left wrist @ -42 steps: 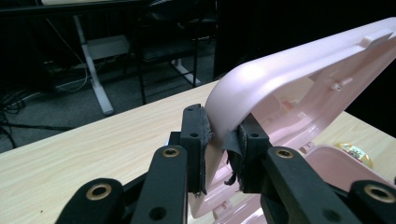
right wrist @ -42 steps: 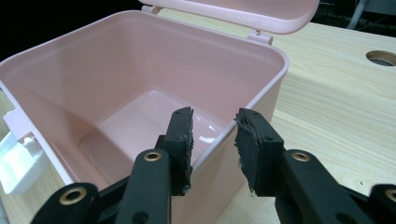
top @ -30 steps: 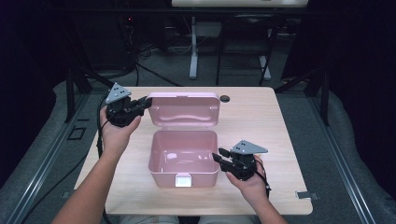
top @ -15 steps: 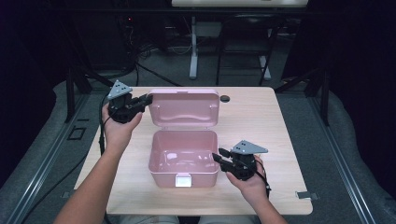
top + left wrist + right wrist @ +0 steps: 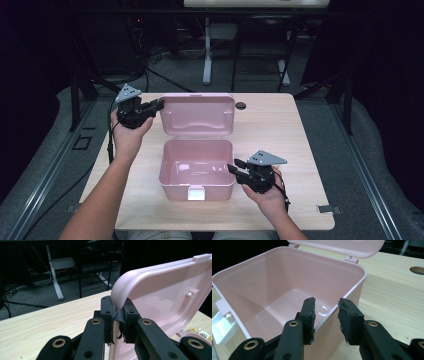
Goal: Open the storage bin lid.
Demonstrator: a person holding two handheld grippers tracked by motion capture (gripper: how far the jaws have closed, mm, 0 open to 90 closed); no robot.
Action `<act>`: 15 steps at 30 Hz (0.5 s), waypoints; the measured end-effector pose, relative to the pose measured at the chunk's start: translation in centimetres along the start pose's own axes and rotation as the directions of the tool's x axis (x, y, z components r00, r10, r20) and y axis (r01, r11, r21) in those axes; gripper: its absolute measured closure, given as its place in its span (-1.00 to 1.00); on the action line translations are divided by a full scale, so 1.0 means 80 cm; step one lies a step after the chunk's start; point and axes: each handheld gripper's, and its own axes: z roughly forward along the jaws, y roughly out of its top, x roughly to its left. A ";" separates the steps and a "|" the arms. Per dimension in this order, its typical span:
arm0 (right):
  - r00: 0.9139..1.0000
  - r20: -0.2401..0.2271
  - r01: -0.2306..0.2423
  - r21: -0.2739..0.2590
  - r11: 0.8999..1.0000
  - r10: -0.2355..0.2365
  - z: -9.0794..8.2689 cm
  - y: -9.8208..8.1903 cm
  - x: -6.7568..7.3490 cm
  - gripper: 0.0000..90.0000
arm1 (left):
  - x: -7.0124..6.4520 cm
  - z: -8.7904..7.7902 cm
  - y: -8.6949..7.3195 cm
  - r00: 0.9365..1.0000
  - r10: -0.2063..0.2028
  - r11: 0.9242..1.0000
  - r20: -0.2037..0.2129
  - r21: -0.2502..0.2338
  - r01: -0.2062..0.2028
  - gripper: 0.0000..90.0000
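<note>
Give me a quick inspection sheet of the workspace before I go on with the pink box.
Surface: wooden table, round hole near the far edge.
Job's things: pink box empty; lid up.
Clutter: nothing seen.
Grippers: left tongs shut on the lid's edge; right tongs straddle the box wall, pads off it.
Cables: one trails from each hand; more on the floor.
Surroundings: dark room, desk legs behind.

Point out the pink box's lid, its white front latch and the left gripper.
lid [image 5: 197, 112], high view, middle of its inner face.
white front latch [image 5: 196, 192], high view, centre of the latch.
left gripper [image 5: 118, 318], left gripper view, between its fingertips on the lid's edge.
</note>
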 end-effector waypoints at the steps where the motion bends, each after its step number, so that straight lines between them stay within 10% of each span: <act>1: 1.000 0.000 0.000 -0.001 1.000 0.000 0.000 0.000 0.000 0.46 | 0.000 0.001 0.000 1.000 -0.002 1.000 0.000 -0.002 0.002 0.83; 15: 1.000 0.003 0.003 -0.005 1.000 -0.003 0.000 -0.001 0.001 0.46 | 0.004 0.005 -0.001 1.000 -0.011 1.000 -0.007 0.009 0.011 0.81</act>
